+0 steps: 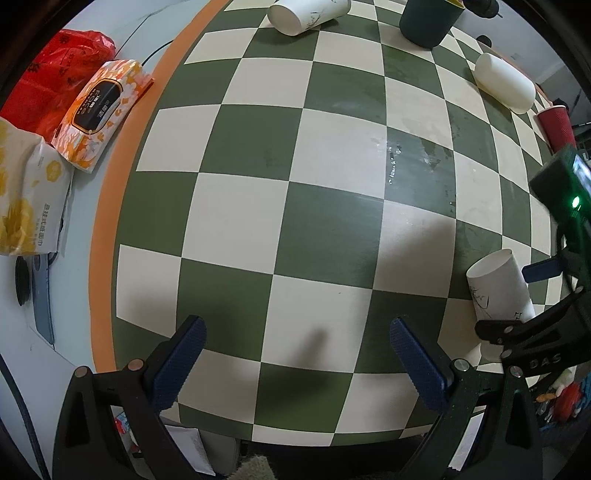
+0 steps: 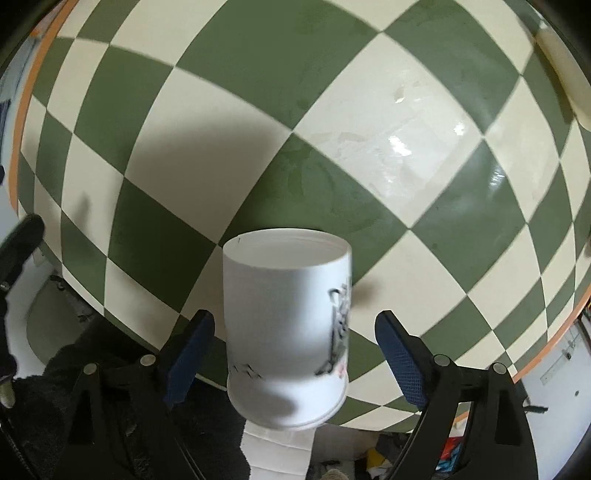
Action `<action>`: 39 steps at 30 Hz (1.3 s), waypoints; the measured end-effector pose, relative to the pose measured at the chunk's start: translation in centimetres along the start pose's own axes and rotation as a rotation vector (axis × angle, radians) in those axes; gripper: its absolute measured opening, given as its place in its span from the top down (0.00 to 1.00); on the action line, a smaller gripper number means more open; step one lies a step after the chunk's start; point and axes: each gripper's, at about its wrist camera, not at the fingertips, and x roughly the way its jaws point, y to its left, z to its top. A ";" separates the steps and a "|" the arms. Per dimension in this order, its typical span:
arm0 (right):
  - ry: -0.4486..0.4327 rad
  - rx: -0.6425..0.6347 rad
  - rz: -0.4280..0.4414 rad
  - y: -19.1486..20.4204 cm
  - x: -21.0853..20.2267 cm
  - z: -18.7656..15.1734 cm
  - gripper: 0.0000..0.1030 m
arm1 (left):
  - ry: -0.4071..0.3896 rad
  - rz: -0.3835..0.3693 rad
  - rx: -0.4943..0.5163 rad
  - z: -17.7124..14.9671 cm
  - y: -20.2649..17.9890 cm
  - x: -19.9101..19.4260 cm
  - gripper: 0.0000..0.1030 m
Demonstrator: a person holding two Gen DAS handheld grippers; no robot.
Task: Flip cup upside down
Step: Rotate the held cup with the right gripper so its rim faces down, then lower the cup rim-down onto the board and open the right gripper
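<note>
Meanwhile, white cup (image 2: 286,325) between wide right jaws.

Your right gripper (image 2: 293,356) has its 2 blue-padded fingers (image 2: 190,354) spread wide, with the white cup (image 2: 286,325) between them, touching neither, above the green-and-cream checkered table (image 2: 332,129).

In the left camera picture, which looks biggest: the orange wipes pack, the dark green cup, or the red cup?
1. Orange wipes pack
2. Dark green cup, cut off by the frame's top
3. Red cup, partly hidden

Fisheye distortion and differing distance make true sizes unsure.
</note>
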 end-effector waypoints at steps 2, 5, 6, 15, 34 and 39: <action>-0.009 0.014 0.017 -0.8 -0.6 0.1 0.12 | 0.000 -0.001 0.001 0.0 -0.2 -0.1 0.01; -0.024 0.025 0.038 -2.0 -1.5 0.1 0.12 | -0.002 -0.003 0.007 -0.2 0.7 -0.1 0.01; -0.028 0.029 0.047 -2.4 -1.8 0.3 0.12 | -0.003 -0.002 0.008 -0.2 0.7 -0.2 0.01; -0.022 0.060 0.043 -2.6 -3.7 1.2 0.12 | -0.007 0.002 0.013 -0.6 0.4 -0.4 0.01; -0.105 0.140 0.078 -4.7 -4.1 0.2 0.42 | 0.015 -0.006 0.014 -0.5 0.6 0.3 0.01; -0.332 0.227 0.107 -7.0 -7.2 -2.2 0.42 | 0.016 -0.016 0.002 0.4 0.5 0.1 0.01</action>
